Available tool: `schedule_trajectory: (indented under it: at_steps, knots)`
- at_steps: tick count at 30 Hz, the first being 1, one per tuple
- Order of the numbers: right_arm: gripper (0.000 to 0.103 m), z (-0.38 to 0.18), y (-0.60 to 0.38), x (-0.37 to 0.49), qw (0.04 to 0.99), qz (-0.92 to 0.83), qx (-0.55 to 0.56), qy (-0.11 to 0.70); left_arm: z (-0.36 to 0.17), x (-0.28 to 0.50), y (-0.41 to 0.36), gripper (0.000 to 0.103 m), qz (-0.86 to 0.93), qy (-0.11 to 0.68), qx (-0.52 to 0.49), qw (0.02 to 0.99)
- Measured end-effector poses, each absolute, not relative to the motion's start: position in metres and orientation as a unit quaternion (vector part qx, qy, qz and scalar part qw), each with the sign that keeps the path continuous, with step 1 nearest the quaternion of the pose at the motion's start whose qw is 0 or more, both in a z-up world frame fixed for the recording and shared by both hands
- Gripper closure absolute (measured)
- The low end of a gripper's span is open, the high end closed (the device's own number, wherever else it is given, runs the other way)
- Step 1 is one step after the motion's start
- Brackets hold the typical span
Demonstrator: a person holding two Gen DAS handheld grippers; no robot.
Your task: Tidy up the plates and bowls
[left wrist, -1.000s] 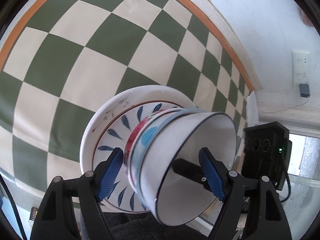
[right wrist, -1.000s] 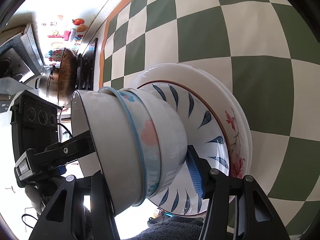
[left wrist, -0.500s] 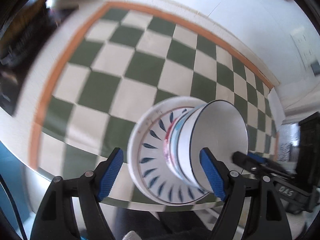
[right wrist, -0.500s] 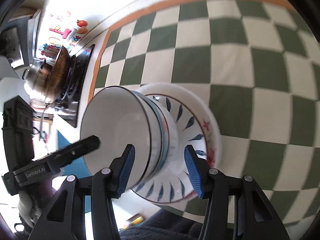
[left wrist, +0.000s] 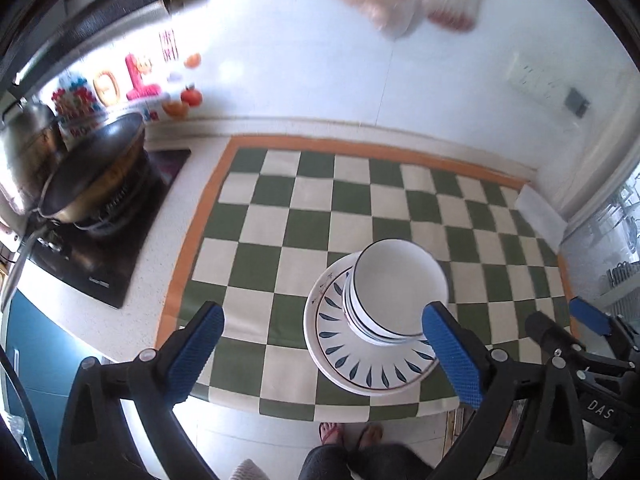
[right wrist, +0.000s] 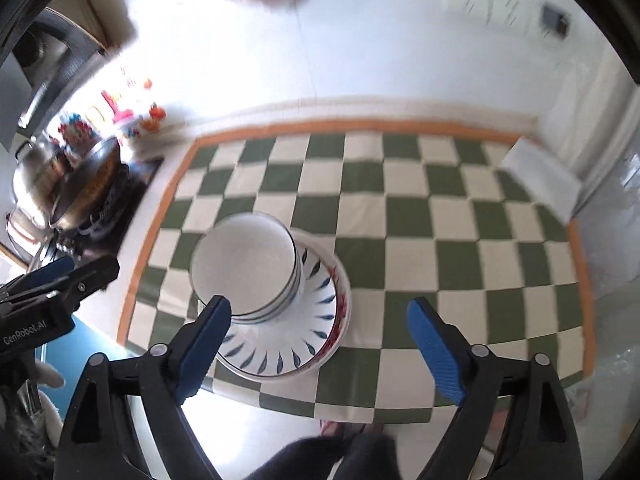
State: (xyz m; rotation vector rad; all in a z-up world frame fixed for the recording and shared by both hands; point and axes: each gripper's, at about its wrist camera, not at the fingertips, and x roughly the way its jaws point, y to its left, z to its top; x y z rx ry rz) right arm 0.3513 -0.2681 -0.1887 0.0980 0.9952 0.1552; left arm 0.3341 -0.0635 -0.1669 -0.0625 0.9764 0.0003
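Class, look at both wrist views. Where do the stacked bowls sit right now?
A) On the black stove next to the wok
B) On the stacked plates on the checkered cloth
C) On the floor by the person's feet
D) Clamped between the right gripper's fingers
B: the stacked bowls rest on the stacked plates on the checkered cloth, while the left gripper and right gripper both hang open, holding nothing.

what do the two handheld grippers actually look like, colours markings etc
Both match: the left gripper and right gripper each have two angular black plastic arms with silver screws, ending in blue finger pads with a fine dotted texture. Seen from the other camera, white lettering reads "GenRobot.AI" on the left body and "DAS" on the right body. No cables or sleeves are visible.
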Motion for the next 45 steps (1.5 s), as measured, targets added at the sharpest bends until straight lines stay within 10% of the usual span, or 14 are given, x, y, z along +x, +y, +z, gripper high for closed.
schedule_trajectory:
  at_steps: [26,45]
  knots:
    - [0.004,-0.020,-0.287,0.022,0.962,0.024,0.028,0.270,-0.034,0.048,-0.075,0.001,0.033,0.304,-0.003,0.952]
    - [0.004,0.004,-0.280,-0.106,0.968,0.004,0.020,0.250,-0.017,-0.050,-0.087,0.001,0.029,0.260,0.008,0.965]
